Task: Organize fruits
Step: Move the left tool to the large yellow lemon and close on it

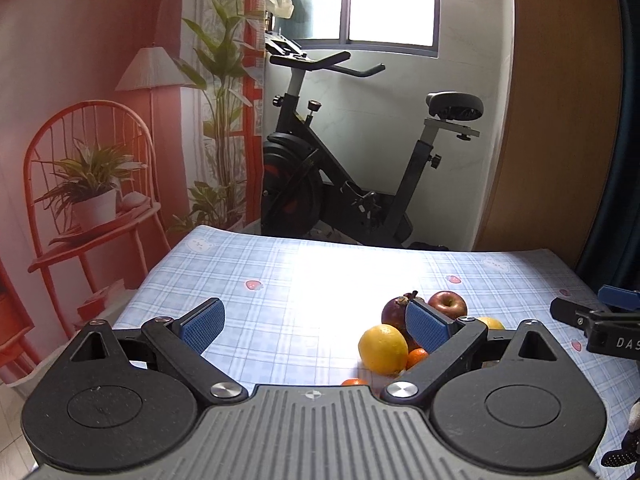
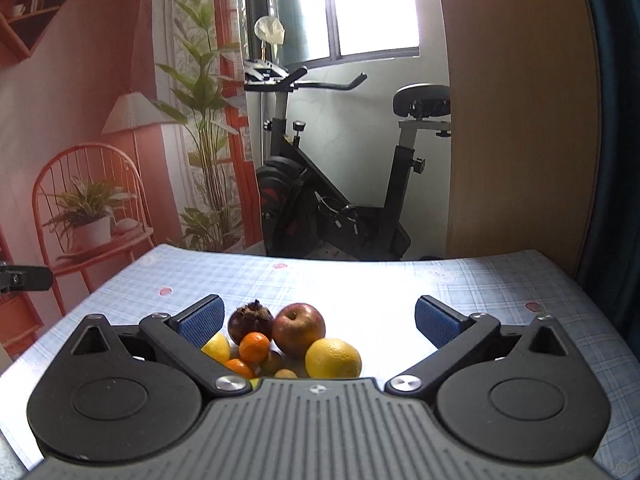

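A pile of fruit lies on the blue plaid tablecloth (image 2: 460, 280). In the right wrist view I see a red apple (image 2: 299, 330), a dark purple fruit (image 2: 250, 322), a yellow lemon (image 2: 333, 359), a second lemon (image 2: 216, 347), two small oranges (image 2: 254, 346) and small brownish fruits (image 2: 272, 361). My right gripper (image 2: 318, 322) is open and empty just above and before the pile. My left gripper (image 1: 314, 324) is open and empty, left of the pile; its right finger covers part of the purple fruit (image 1: 394, 312). The apple (image 1: 447, 305) and lemon (image 1: 383, 349) also show there.
An exercise bike (image 1: 340, 168) stands behind the table's far edge. A printed backdrop with chair and plants (image 1: 92, 184) hangs at the left. A wooden panel (image 1: 560, 120) is at the right. The right gripper's tip (image 1: 600, 320) shows at the left view's right edge.
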A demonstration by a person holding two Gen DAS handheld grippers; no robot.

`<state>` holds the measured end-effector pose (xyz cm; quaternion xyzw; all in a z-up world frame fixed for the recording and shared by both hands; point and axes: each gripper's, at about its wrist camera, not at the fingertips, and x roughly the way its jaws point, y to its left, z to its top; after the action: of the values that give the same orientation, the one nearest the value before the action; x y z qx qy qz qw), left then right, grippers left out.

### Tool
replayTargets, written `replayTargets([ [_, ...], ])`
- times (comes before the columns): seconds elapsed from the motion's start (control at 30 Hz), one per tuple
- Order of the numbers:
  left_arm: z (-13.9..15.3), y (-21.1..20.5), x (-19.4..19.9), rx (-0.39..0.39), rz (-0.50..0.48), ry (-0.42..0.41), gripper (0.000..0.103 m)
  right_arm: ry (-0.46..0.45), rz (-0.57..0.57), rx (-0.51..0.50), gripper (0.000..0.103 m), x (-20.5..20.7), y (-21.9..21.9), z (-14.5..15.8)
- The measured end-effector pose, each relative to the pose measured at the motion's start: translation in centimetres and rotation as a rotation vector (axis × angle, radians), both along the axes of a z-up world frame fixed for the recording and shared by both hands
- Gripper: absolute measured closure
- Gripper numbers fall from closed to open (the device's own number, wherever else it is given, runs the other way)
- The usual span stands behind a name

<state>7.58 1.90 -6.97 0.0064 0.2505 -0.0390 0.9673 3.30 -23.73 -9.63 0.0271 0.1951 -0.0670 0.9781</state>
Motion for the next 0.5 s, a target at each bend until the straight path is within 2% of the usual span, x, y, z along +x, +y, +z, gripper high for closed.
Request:
replayTargets([
  [0.13, -1.4, 0.1, 0.8, 0.007, 0.014, 0.027, 0.006, 0.048, -0.007, 0.008, 0.0, 0.5, -0.5, -1.6],
  [0.27, -2.1, 0.6, 1.7, 0.004, 0.013, 0.062, 0.013, 0.076, -0.012, 0.029, 0.0, 1.1, -1.1, -2.4],
  [0.5, -2.0, 0.6, 3.5, 0.007, 0.009, 0.081, 0.015, 0.071, 0.043, 0.022, 0.001, 2.3, -2.0, -2.7],
])
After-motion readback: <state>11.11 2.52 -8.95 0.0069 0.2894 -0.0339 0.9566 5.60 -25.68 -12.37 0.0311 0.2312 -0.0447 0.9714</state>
